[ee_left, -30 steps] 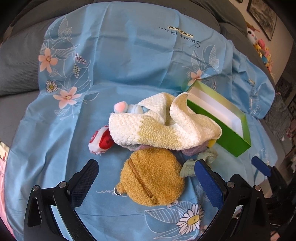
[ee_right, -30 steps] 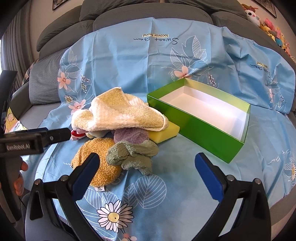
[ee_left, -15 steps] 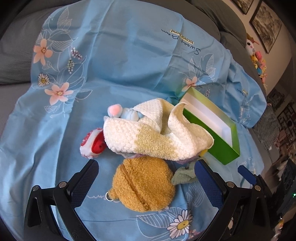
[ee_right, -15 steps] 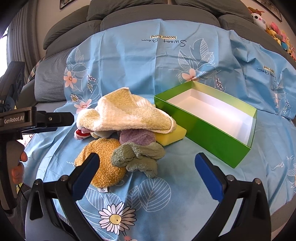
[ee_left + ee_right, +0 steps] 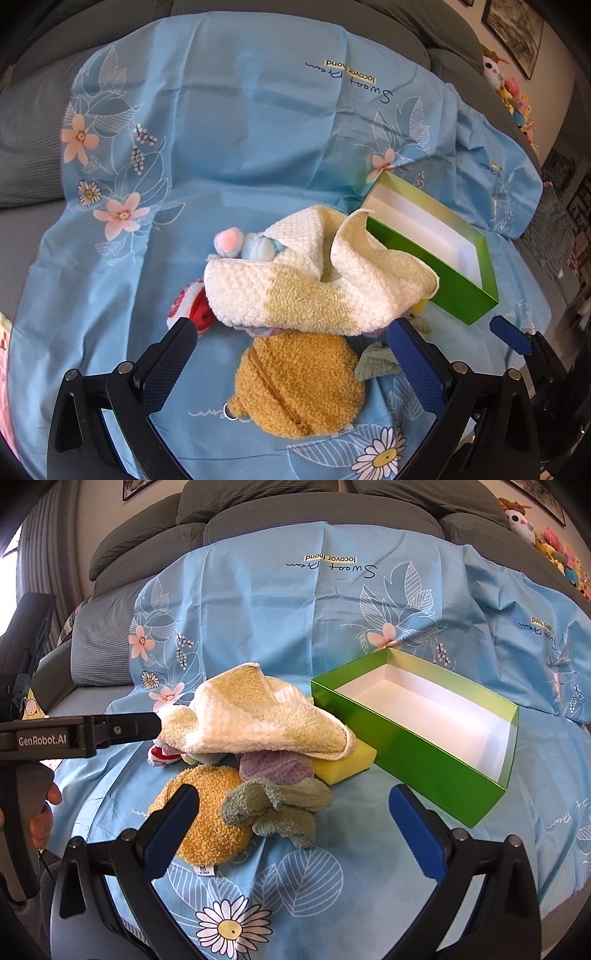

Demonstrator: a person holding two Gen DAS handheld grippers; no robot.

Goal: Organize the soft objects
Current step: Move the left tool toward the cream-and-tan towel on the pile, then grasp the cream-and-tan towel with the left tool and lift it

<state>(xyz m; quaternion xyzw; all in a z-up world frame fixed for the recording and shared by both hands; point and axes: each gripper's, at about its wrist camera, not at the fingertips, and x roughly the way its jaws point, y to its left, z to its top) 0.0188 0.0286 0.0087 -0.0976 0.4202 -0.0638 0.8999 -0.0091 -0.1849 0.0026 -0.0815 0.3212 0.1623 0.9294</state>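
left gripper (image 5: 291, 354) wide open, empty, over plush pouch (image 5: 301, 384) at lower centre; descend centred, pinch deep. right gripper (image 5: 293, 823) wide open, empty; green box (image 5: 443, 771) at right.

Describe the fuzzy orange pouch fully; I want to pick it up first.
The orange pouch is round, of curly fleece-like fabric, with a brown zipper across its face, a small metal ring at one edge and a white tag at its near edge. It lies flat on the blue sheet, its far edge tucked under the pile, the green cloth against it. No gripper touches it.
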